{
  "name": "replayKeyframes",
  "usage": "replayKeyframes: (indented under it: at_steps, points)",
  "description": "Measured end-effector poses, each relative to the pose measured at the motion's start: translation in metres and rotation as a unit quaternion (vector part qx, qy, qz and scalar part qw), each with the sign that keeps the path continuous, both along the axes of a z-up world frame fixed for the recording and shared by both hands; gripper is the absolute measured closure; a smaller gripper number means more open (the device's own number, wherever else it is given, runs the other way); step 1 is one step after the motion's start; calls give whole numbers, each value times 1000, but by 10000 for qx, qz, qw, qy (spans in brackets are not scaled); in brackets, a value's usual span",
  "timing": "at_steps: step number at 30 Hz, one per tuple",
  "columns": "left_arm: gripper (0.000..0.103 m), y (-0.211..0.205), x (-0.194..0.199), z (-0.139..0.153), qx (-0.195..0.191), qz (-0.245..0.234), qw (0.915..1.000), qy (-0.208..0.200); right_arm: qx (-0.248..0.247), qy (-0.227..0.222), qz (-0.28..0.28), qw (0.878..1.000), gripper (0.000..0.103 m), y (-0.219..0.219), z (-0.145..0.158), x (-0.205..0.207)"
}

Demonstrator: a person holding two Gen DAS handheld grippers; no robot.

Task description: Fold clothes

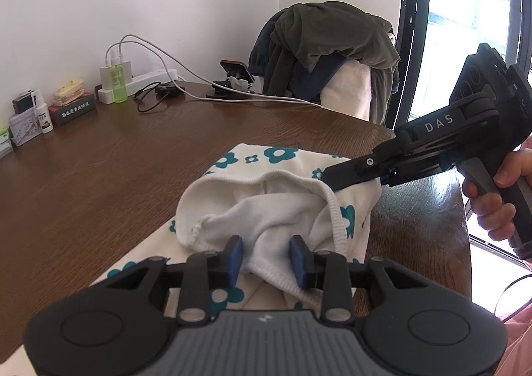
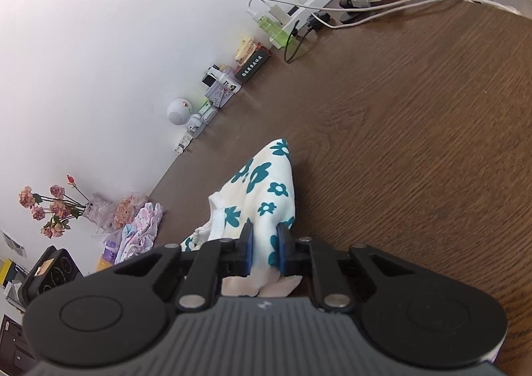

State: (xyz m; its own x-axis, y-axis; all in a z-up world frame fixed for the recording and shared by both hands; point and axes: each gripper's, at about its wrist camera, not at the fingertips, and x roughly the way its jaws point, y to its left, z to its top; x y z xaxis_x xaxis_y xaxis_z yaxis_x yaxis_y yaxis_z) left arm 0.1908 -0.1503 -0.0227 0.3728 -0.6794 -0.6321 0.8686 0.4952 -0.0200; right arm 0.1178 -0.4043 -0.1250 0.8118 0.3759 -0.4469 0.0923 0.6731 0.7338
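- One garment (image 1: 266, 209), cream with teal flowers, lies on the brown table (image 1: 116, 159) near its right edge, white lining turned outward at the opening.
- Left gripper (image 1: 267, 258): blue pads clamp the bunched white hem at the near side.
- Right gripper (image 2: 264, 248): jaws nearly together, pinching a printed fold; held by one hand (image 1: 495, 196). Its body reads "DAS".
- Along the wall, left to right: small boxes, one spray bottle (image 1: 42, 116), one dark box with unreadable white characters, one green bottle (image 1: 118, 83), one power strip (image 1: 149, 78) with two white cables.
- One chair (image 1: 332, 53) draped in dark clothes stands behind.
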Motion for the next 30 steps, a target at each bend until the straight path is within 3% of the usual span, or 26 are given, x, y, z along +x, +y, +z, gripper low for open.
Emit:
replayKeyframes:
  at_steps: [5, 8, 12, 16, 21, 23, 27, 30]
  points:
    - [73, -34, 10, 4, 141, -107, 9998, -81, -961, -315, 262, 9945, 91, 2, 34, 9]
    - [69, -57, 12, 5, 130, -115, 9996, -219, -2068, -498, 544, 9756, 91, 12, 61, 13]
    - [60, -61, 4, 14, 32, -26, 9989, -462, -3549, -682, 940, 9277, 91, 34, 86, 13]
    - [57, -36, -8, 22, 101, 55, 9983, -574, -4552, -821, 1314, 8768, 91, 61, 97, 8]
    - [59, -15, -11, 11, 390, 210, 9978, -493, -5523, -1117, 1798, 8064, 92, 109, 93, 1]
    - [59, -2, -14, 12, 308, 278, 9984, -386, -5797, -1240, 1970, 7809, 91, 129, 91, -1]
    - [58, 26, -21, 16, 166, 488, 9982, -299, -6086, -1409, 2342, 7449, 91, 161, 87, -7]
    - [58, 47, -24, 17, 106, 683, 9973, -233, -6073, -1432, 2573, 7379, 91, 175, 85, -4]
